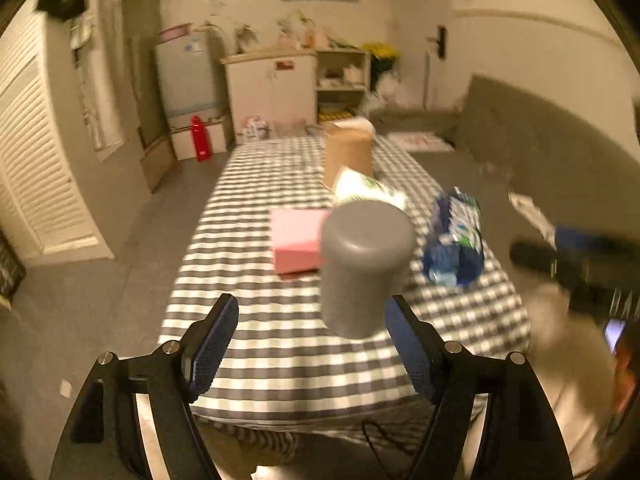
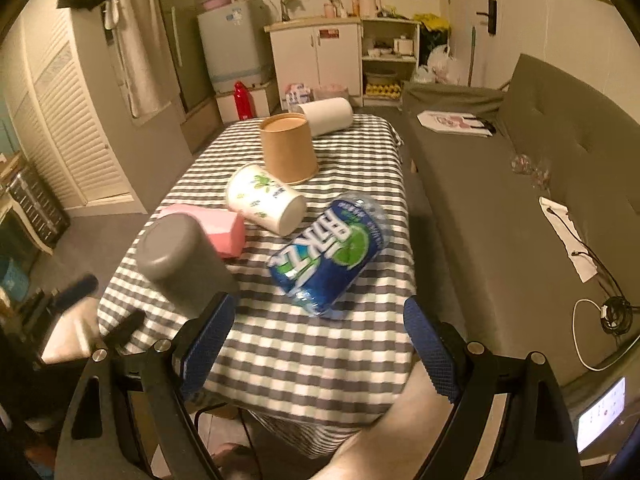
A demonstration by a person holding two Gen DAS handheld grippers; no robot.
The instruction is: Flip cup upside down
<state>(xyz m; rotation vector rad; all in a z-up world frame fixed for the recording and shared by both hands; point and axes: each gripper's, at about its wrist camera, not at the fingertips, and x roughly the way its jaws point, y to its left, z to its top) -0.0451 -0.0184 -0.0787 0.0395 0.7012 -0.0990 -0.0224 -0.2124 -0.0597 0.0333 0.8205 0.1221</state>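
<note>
A grey cup stands upside down, closed base up, on the checked tablecloth near the table's front. It also shows in the right wrist view at the left. My left gripper is open and empty, its jaws wide, just in front of the cup, which sits nearer the right finger. My right gripper is open and empty above the table's front edge, with the grey cup just beyond its left finger.
On the table lie a pink box, a white printed paper cup on its side, an upturned brown paper cup, a white roll and a blue bottle on its side. A grey sofa runs along the right.
</note>
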